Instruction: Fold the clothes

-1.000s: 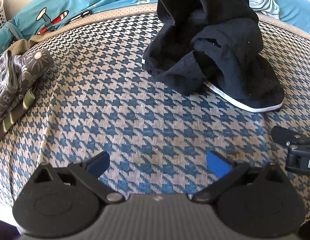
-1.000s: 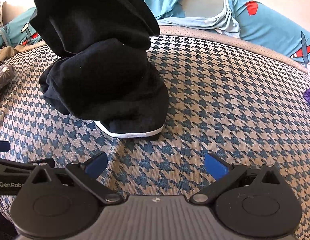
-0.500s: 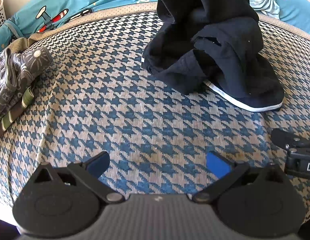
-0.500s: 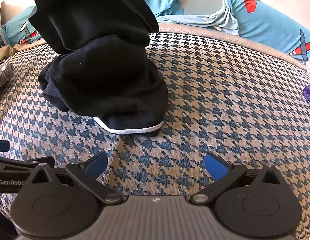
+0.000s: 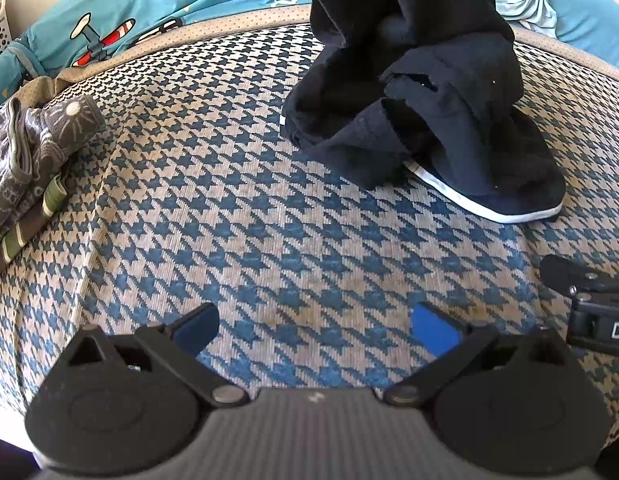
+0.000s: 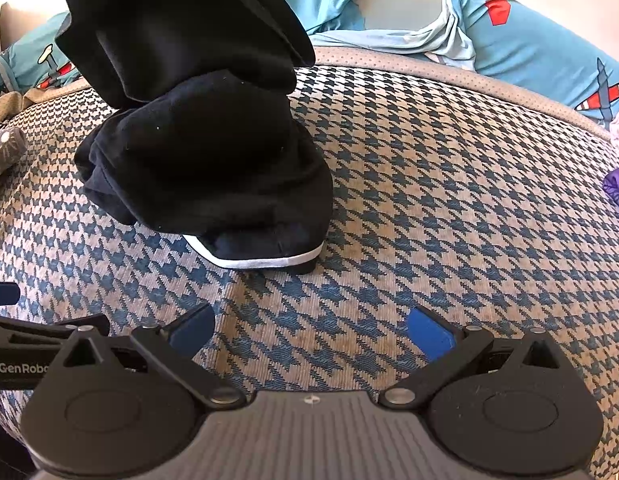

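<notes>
Well ahead of both spread fingers (image 5: 435,330): black garment (image 5: 421,120), ungripped.

Garment (image 5: 421,120) heaped on cushion (image 5: 269,240), folded clothes (image 5: 25,160) at left edge

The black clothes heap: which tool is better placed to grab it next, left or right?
Probably the right tool. The black clothes heap, white-trimmed, lies nearly straight ahead of its open jaws. For the left tool, also open, the heap sits further off, up and rightward.
</notes>
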Demonstrator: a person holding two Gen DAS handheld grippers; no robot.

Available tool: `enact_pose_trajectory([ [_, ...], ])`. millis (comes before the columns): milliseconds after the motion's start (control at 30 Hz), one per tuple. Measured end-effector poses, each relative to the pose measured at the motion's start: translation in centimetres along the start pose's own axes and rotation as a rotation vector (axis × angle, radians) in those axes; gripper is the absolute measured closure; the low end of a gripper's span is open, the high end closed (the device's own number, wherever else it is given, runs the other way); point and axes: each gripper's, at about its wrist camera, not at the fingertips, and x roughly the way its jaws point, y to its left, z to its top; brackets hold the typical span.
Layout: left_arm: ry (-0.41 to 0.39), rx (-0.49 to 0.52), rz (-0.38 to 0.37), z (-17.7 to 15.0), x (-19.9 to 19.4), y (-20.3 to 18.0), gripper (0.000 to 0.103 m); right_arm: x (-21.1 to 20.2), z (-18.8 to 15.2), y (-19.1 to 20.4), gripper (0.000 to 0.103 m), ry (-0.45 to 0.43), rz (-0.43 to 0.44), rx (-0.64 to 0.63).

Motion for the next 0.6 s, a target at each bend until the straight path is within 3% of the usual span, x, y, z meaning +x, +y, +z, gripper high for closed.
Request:
enact_pose_trajectory([
  [600,-0.003,0.012,-0.014,-0.10,-0.11,-0.04,0.000,0.02,-0.16,-0.15,0.000,-0.001,-0.016,-0.016],
])
